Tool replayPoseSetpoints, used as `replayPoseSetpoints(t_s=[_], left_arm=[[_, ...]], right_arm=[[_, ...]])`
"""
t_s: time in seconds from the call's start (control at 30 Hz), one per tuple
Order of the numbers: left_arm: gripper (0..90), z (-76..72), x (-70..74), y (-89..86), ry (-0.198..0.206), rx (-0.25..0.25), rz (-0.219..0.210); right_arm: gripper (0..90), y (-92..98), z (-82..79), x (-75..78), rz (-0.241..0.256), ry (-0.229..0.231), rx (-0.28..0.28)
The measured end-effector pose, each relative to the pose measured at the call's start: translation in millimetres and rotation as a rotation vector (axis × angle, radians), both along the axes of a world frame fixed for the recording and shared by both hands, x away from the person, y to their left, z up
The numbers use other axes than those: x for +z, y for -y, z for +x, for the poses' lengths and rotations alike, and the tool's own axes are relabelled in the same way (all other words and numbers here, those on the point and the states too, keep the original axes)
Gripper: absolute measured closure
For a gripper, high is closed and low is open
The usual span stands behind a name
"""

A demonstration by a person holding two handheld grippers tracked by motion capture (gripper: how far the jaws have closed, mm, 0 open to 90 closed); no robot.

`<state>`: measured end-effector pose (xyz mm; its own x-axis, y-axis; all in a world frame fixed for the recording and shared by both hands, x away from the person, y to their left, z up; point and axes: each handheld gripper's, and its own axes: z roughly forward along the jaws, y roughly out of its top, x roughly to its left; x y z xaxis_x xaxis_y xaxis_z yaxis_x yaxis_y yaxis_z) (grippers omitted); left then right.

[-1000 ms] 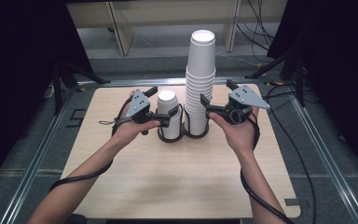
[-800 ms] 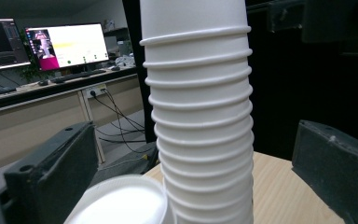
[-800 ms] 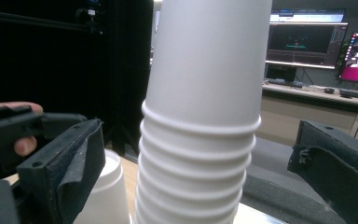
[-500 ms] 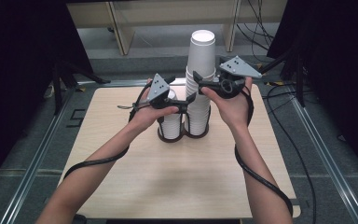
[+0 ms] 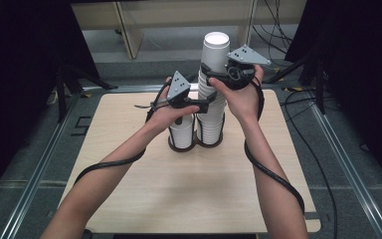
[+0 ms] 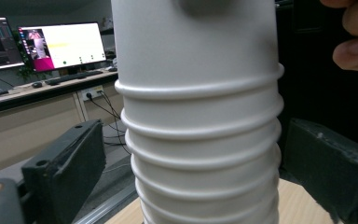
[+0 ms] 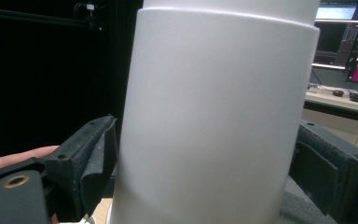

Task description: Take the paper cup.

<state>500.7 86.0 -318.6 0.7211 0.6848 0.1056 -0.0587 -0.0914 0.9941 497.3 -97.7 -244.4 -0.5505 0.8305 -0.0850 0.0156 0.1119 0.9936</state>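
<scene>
A tall stack of white paper cups [image 5: 213, 107] stands in a black two-ring holder [image 5: 195, 145] at the middle of the table, with a short stack [image 5: 181, 133] in the ring to its left. My left gripper [image 5: 210, 97] reaches in from the left at the tall stack's mid height. In the left gripper view its jaws stand apart on either side of the ribbed cup rims [image 6: 200, 140], open. My right gripper [image 5: 207, 72] is higher, at the top cup [image 5: 216, 47]. The smooth top cup [image 7: 214, 116] sits between its open jaws.
The wooden table [image 5: 144, 199] has metal rails along its left and right sides. Cables trail from both grippers over the forearms to the front edge. A wooden shelf frame [image 5: 129, 25] stands on the floor beyond the table.
Both grippers have risen from low beside the cups and closed in on the tall stack. The right one has gone up to the top cup, the left to mid height.
</scene>
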Motion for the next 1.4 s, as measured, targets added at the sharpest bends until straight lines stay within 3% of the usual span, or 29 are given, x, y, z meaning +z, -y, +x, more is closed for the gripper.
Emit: replayPoseSetpoints(t_s=[0.33, 0.53, 0.6, 0.9, 0.97, 1.13, 1.17, 1.4], left_arm=[[10.4, 0.5, 0.1, 6.9, 0.005, -0.001, 0.004], [10.5, 0.6, 0.9, 7.3, 0.008, 0.001, 0.007], [10.6, 0.4, 1.0, 7.1, 0.010, 0.002, 0.006], [10.3, -0.1, 1.5, 8.1, 0.022, 0.007, 0.010], [10.4, -0.1, 1.6, 8.2, 0.023, 0.007, 0.010], [10.4, -0.2, 2.2, 7.8, 0.027, 0.008, 0.019], [10.5, 0.2, 2.3, 8.1, 0.030, 0.002, 0.020], [10.5, -0.1, 2.5, 8.1, 0.033, 0.008, 0.027]], right_arm=[[14.8, -0.9, 3.6, 1.0, 0.003, -0.010, 0.005], [16.4, -1.0, 2.4, 2.2, 0.034, -0.007, 0.007], [16.8, 0.4, 2.5, 4.4, 0.037, 0.012, 0.005], [17.7, 1.0, 2.0, 6.7, 0.055, 0.022, 0.002], [17.9, 1.6, 0.5, 10.8, 0.092, 0.031, 0.011], [18.1, 2.9, -0.3, 16.5, 0.082, 0.052, 0.004], [18.2, 2.3, -2.0, 19.7, 0.106, 0.058, 0.009], [18.3, 3.3, -3.7, 27.7, 0.123, 0.086, 0.001]])
